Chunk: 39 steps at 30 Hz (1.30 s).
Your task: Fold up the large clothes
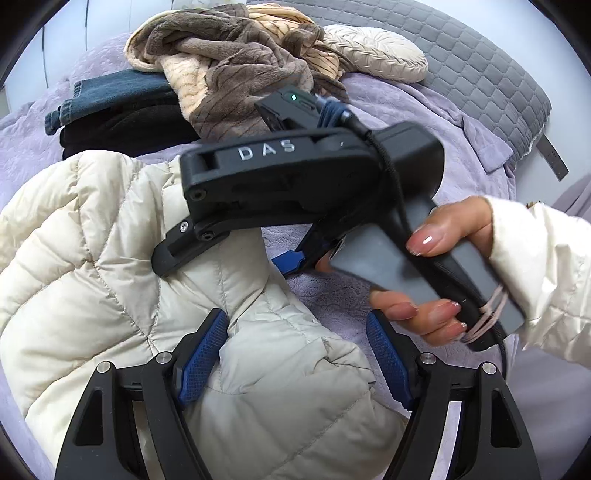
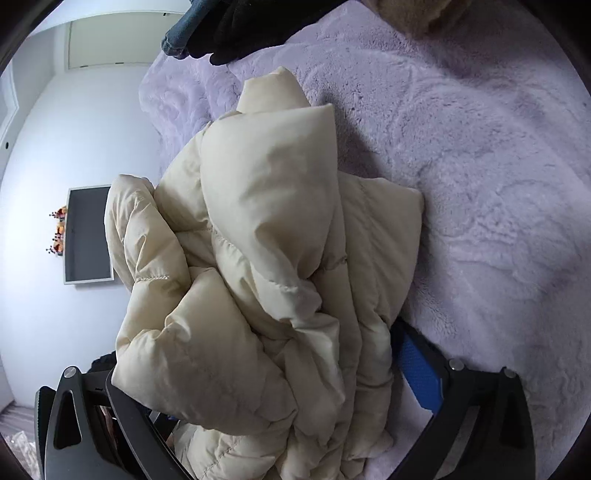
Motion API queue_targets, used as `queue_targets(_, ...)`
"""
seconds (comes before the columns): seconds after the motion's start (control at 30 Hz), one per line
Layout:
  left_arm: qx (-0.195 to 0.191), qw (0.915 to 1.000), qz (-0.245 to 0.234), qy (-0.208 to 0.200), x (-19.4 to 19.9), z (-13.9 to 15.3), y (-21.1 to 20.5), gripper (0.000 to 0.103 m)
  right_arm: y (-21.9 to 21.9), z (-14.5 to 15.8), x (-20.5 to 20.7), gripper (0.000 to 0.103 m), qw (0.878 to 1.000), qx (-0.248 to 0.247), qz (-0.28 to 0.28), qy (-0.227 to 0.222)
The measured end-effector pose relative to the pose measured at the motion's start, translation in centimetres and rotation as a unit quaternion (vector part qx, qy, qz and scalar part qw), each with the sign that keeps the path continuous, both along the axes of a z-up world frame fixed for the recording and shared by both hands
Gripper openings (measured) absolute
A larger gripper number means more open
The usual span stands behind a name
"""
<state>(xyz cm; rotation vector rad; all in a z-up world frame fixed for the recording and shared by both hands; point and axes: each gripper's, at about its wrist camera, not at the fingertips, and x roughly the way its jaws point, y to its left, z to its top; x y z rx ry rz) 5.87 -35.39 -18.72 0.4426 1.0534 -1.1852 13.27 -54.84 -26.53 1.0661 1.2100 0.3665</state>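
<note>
Cream puffer jacket (image 1: 110, 258) is shown bunched on the lilac bedspread (image 1: 424, 122). The left gripper (image 1: 295, 373) is seen with its jaws partly spread, a jacket fold between them; whether the pads press cannot be told. The right gripper (image 2: 280, 402) is held wide open around the heap, which runs away from it, nothing gripped

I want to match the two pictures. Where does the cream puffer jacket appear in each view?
Left wrist view: the cream puffer jacket fills the left and lower middle, running down between the left gripper jaws.
Right wrist view: the jacket is bunched in the centre, reaching the bottom edge.
Shared landmark: the folded jeans, upper left in the left view, top edge in the right.
</note>
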Motion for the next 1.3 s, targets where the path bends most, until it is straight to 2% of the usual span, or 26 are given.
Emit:
queue_targets(0.13,-0.012,0.9992,0.026,0.028,0.7,2.0,2.3,0.077,-0.2,-0.4,-0.4,0.103,1.0,0.007,-0.002,-0.003)
queue_targets(0.2,-0.023,0.997,0.055,0.049,2.1,3.1,4.3,0.077,-0.5,-0.3,-1.2,0.103,1.0,0.008,-0.001,-0.006)
queue_targets(0.33,-0.041,0.9856,0.138,0.089,5.6,4.9,9.8,0.077,-0.9,-0.4,-2.1,0.103,1.0,0.006,-0.001,-0.007)
queue_targets(0.37,-0.045,0.9802,0.162,0.104,6.9,5.1,11.4,0.082,-1.1,-0.3,-2.5,0.103,1.0,0.005,-0.001,-0.008)
queue_targets(0.4,-0.052,0.973,0.189,0.122,8.2,5.1,13.1,0.092,-1.1,-0.3,-2.7,0.103,1.0,0.005,-0.001,-0.01)
queue_targets(0.5,-0.081,0.9443,0.27,0.17,12.2,4.1,18.1,0.094,-0.7,-0.3,-2.3,0.103,1.0,0.003,-0.003,-0.011)
queue_targets(0.6,-0.109,0.9097,0.305,0.26,15.4,0.6,21.1,0.094,-0.6,-0.2,-2.4,0.103,1.0,0.0,-0.002,-0.009)
queue_targets(0.63,-0.109,0.9021,0.31,0.28,16.1,-0.7,21.4,0.094,-0.6,-0.2,-2.4,0.103,1.0,0.0,-0.003,-0.008)
queue_targets(0.67,-0.105,0.8989,0.309,0.292,16.5,-2.0,21.4,0.094,-0.5,-0.1,-2.3,0.103,1.0,-0.001,-0.003,-0.008)
queue_targets(0.8,-0.104,0.9041,0.27,0.315,16.7,-5.2,19.3,0.094,-0.4,0.0,-2.3,0.103,1.0,-0.005,-0.003,-0.008)
queue_targets(1.0,-0.117,0.9078,0.24,0.323,16.8,-6.7,16.1,0.094,-0.2,0.2,-2.5,0.103,1.0,-0.007,-0.003,-0.011)
queue_targets(1.07,-0.109,0.9125,0.237,0.315,16.5,-7.0,15.2,0.098,0.1,0.3,-2.5,0.103,1.0,-0.011,-0.003,-0.01)
queue_targets(1.2,-0.077,0.9296,0.235,0.274,15.3,-7.0,12.8,0.099,0.9,0.7,-2.4,0.103,1.0,-0.016,-0.001,-0.007)
queue_targets(1.3,-0.05,0.9372,0.244,0.244,14.7,-6.7,11.8,0.099,1.4,1.0,-2.4,0.103,1.0,-0.023,-0.003,-0.002)
